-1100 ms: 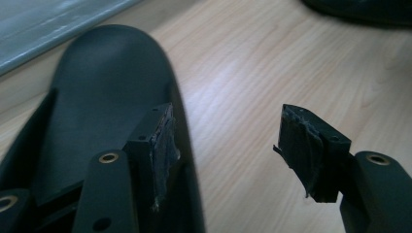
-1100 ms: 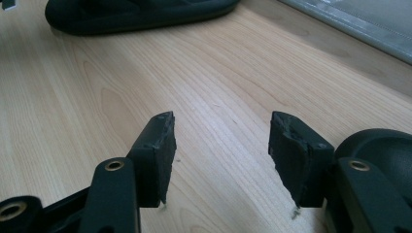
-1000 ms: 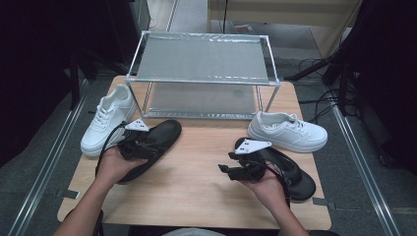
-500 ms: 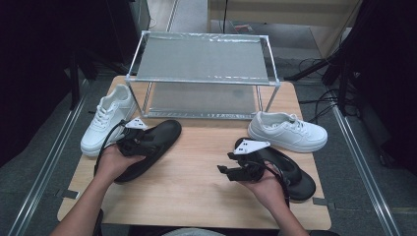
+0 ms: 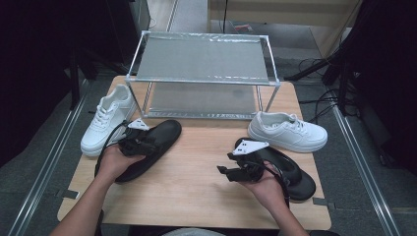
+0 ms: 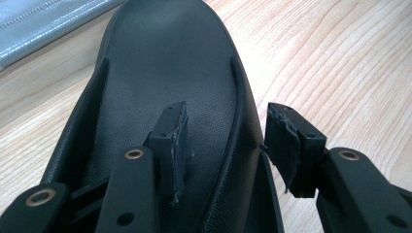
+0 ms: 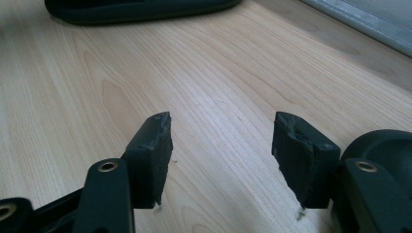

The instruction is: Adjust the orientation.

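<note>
The left black shoe [image 5: 147, 150] is lying on the table [image 5: 196, 182] just in front of the white sneaker [image 5: 105, 125] at the left, toe pointing toward the metal rack [image 5: 204, 64]. The left hand-held gripper [image 5: 142, 143] is sitting over its heel end. The left gripper view is showing what the high view is hiding: one pad is standing inside the shoe's opening, the other outside, with the side wall [image 6: 245, 141] between them; the jaws have just been closing, yet a gap is showing at each pad. The right hand-held gripper [image 5: 231, 172] is hovering beside the second black shoe [image 5: 290, 169], jaws apart over bare wood in the right gripper view. Another white sneaker [image 5: 287, 132] is resting at the right.
</note>
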`<control>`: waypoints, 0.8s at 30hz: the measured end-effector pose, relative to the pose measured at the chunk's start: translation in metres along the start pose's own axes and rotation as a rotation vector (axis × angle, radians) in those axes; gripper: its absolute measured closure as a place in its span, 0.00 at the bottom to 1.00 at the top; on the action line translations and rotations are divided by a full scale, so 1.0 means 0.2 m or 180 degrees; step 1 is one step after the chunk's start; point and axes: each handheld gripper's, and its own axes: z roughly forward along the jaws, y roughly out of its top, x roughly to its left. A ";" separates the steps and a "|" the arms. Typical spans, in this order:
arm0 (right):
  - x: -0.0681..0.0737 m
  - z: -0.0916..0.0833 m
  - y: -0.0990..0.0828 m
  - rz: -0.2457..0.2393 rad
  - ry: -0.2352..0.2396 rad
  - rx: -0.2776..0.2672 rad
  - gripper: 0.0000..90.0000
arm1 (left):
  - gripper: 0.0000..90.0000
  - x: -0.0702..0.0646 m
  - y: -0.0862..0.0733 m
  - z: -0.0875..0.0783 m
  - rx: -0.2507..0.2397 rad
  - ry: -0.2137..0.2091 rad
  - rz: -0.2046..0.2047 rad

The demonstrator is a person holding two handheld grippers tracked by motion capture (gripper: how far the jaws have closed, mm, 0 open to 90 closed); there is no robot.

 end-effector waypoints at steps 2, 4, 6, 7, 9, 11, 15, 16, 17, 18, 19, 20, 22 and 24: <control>0.00 0.00 0.00 0.0000 -0.0003 0.0001 0.46 | 0.58 0.00 0.00 0.00 0.0005 0.0003 0.0030; 0.00 0.00 0.00 -0.0004 -0.0005 0.0003 0.46 | 0.58 -0.01 0.00 0.00 0.0007 0.0010 0.0057; 0.00 0.00 0.00 -0.0006 -0.0008 0.0006 0.46 | 0.58 0.00 0.00 0.00 0.0007 0.0049 0.0040; 0.00 0.00 0.00 -0.0009 -0.0012 0.0009 0.46 | 0.55 0.02 -0.01 0.01 0.0009 -0.0003 -0.0101; 0.00 0.00 0.00 -0.0010 -0.0014 0.0010 0.46 | 0.52 0.04 -0.01 0.01 0.0015 -0.0038 -0.0192; 0.00 0.00 0.00 -0.0021 -0.0011 0.0012 0.46 | 0.54 0.05 -0.02 0.01 0.0022 -0.0091 -0.0227; 0.00 0.00 0.00 -0.0021 -0.0013 0.0019 0.46 | 0.56 0.03 -0.02 0.01 0.0076 -0.0076 -0.0106; 0.00 0.00 0.00 -0.0026 -0.0012 0.0017 0.46 | 0.56 0.03 -0.02 0.01 0.0068 -0.0083 -0.0092; 0.00 0.00 0.00 -0.0022 -0.0014 0.0022 0.46 | 0.57 0.03 -0.02 0.01 0.0083 -0.0098 -0.0084; 0.00 0.00 0.00 -0.0025 -0.0014 0.0024 0.46 | 0.58 0.03 -0.02 0.01 0.0096 -0.0109 -0.0066; 0.01 0.00 0.00 -0.0028 -0.0015 0.0025 0.46 | 0.60 0.02 -0.02 0.01 0.0112 -0.0129 -0.0048; 0.01 0.00 0.00 -0.0035 -0.0017 0.0031 0.46 | 0.62 0.02 -0.02 0.02 0.0132 -0.0162 -0.0066; 0.01 0.00 0.00 -0.0034 -0.0016 0.0036 0.46 | 0.67 0.02 -0.01 0.02 0.0150 -0.0222 -0.0136; 0.01 0.01 0.00 -0.0039 -0.0013 0.0038 0.46 | 0.73 0.03 -0.01 0.02 0.0164 -0.0308 -0.0177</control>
